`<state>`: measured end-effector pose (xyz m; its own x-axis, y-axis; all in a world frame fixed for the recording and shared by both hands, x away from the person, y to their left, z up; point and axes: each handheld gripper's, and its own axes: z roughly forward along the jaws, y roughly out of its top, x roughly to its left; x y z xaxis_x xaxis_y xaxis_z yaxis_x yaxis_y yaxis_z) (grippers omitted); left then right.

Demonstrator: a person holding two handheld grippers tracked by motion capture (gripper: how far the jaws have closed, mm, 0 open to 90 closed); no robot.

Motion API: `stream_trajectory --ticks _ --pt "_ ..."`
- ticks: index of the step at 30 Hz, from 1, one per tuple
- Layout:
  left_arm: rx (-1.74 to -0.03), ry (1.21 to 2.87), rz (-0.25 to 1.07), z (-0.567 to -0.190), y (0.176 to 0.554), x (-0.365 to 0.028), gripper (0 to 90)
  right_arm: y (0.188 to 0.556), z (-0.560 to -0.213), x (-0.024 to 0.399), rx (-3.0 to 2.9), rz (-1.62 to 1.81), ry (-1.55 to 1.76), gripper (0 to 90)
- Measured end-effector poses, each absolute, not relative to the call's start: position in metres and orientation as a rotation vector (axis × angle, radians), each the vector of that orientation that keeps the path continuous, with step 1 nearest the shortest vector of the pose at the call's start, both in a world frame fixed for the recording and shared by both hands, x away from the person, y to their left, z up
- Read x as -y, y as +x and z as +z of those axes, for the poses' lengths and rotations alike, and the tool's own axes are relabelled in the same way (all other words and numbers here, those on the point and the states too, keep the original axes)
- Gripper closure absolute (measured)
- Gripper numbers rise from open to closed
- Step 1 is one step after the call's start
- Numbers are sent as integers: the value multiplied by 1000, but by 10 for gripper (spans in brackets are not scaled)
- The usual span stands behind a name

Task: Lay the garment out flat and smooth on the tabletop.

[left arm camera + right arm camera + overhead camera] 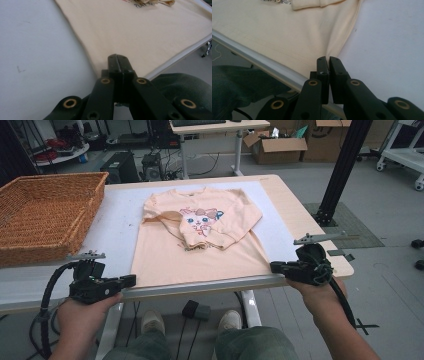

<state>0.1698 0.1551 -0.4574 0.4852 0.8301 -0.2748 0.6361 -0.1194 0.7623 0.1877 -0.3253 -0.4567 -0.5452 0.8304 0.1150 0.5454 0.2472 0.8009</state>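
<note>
1. High view is showing the left gripper sitting at the near-left corner of the peach sweatshirt, with the right gripper at the near-right corner.
2. Left gripper view is showing its jaws pressed together at the hem corner; I cannot tell whether any cloth is caught between them.
3. Right gripper view is showing its jaws nearly together, a thin slit between them, tips lying over the hem by the tabletop's metal edge; a pinch on cloth is not clear.
4. The sweatshirt is lying flat on the white tabletop, front up, both sleeves folded across the cat print.
5. A wicker basket is resting on the tabletop's left, well apart from the sweatshirt.
</note>
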Motion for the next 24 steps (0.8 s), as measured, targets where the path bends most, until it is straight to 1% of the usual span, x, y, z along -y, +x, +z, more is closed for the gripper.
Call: stream_trajectory --ticks 4,6,7,8,9,12,14,15,16,18,19,22,24 --pt "-1225 1840 279 -456 164 -156 900 183 -456 323 -2197 1189 1262 852" --pt "-1213 1844 289 -454 165 -155 900 183 -453 323 -2187 1166 1255 760" --pt "-1220 1837 292 -454 167 -155 849 184 -452 325 -2176 1172 1260 715" --pt "-1238 1822 287 -454 170 -155 768 185 -452 327 -2165 1177 1266 687" --pt "-1249 1802 273 -454 173 -155 687 186 -452 328 -2155 1184 1271 679" --pt "-1278 1790 286 -454 179 -155 565 190 -450 331 -2148 1199 1269 648" --pt "-1281 1794 281 -457 181 -155 566 191 -448 330 -2149 1206 1256 641" --pt "-1276 1793 300 -458 180 -155 584 192 -448 329 -2149 1206 1248 634" --pt "-1272 1799 313 -459 179 -155 669 192 -447 328 -2151 1204 1243 632" --pt "-1258 1793 281 -461 178 -154 817 193 -446 326 -2153 1197 1228 625" --pt "-1257 1789 279 -461 177 -153 862 194 -445 325 -2154 1199 1230 624" --pt "-1260 1796 284 -460 174 -154 874 196 -442 324 -2153 1200 1217 619" --pt "-1261 1800 282 -459 172 -155 875 199 -438 324 -2150 1201 1204 600"
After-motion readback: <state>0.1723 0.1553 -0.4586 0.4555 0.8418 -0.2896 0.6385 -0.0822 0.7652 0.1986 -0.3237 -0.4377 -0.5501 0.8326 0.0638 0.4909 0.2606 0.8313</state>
